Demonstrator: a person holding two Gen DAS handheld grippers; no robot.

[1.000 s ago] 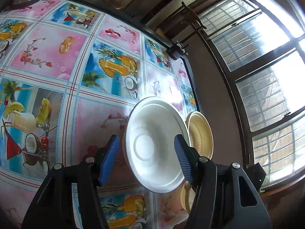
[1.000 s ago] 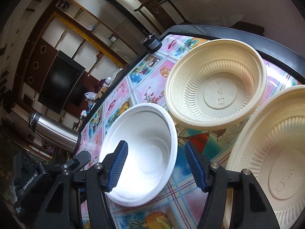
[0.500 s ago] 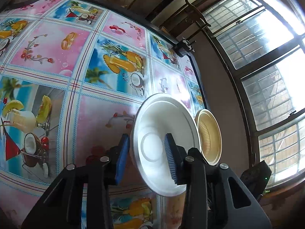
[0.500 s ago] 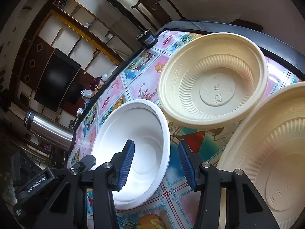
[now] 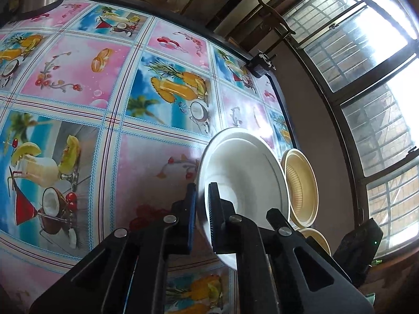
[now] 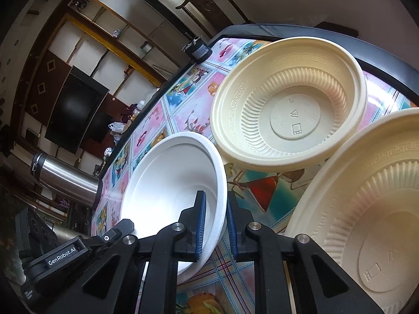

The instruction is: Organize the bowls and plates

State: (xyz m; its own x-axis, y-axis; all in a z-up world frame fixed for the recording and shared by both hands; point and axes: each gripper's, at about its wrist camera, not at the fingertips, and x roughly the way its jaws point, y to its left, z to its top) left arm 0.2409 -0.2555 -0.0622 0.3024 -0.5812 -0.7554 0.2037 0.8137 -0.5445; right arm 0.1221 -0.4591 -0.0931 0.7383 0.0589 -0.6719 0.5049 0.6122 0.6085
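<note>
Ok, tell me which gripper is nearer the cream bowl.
Right. The right gripper clamps the white bowl's rim beside the cream bowl; the left gripper clamps the opposite rim.

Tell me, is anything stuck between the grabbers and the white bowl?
No. Both the left gripper and the right gripper are shut right on the white bowl rim, one pad inside and one outside, nothing in between.

Fruit-print table (image 5: pixel 162 162) bearing white bowl (image 6: pixel 170 180), cream bowls (image 6: pixel 290 104).
</note>
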